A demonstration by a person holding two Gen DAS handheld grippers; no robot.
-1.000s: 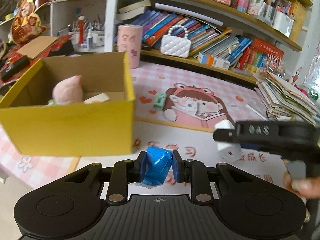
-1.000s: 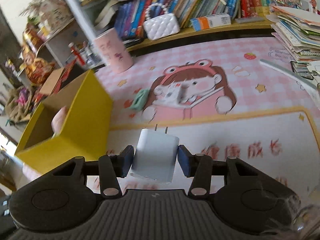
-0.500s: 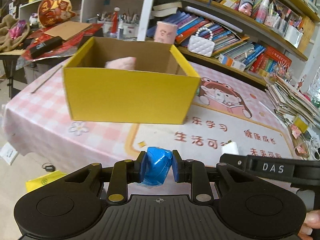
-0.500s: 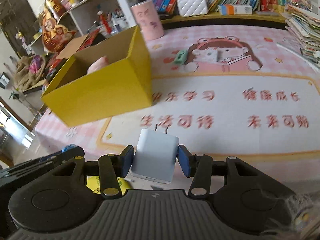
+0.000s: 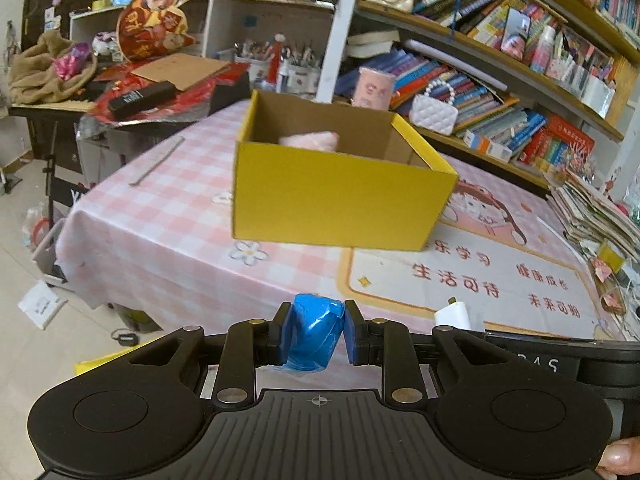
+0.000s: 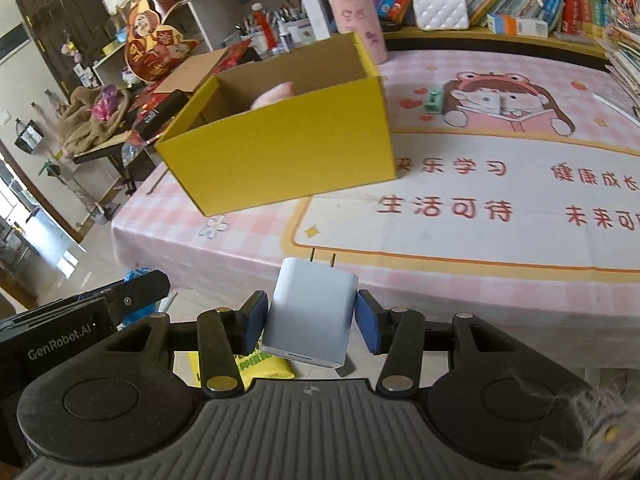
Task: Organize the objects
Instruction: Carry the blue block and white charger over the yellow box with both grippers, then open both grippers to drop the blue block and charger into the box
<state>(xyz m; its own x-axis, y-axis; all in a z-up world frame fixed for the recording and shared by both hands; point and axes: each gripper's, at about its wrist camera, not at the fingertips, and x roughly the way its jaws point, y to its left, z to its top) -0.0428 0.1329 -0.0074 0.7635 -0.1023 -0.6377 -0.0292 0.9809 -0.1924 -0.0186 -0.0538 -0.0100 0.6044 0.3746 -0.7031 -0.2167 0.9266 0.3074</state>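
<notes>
My left gripper [image 5: 316, 332] is shut on a blue wrapped roll [image 5: 313, 336], held off the table's near edge. My right gripper [image 6: 310, 316] is shut on a white plug charger [image 6: 310, 314], prongs pointing forward; the charger also shows in the left wrist view [image 5: 454, 314]. An open yellow cardboard box [image 5: 336, 200] stands on the table ahead, also in the right wrist view [image 6: 280, 152]. A pink soft object [image 5: 310, 140] lies inside it. Both grippers are well short of the box.
A pink checked tablecloth with a cartoon mat [image 6: 500, 200] covers the table. A small green item [image 6: 433, 100] lies on the mat. A pink cup [image 5: 374, 88], a white purse [image 5: 434, 114] and bookshelves stand behind. Stacked papers [image 5: 592, 208] lie right.
Both grippers have pulled back from the table, so the yellow box looks smaller and farther. Each still holds its object.
</notes>
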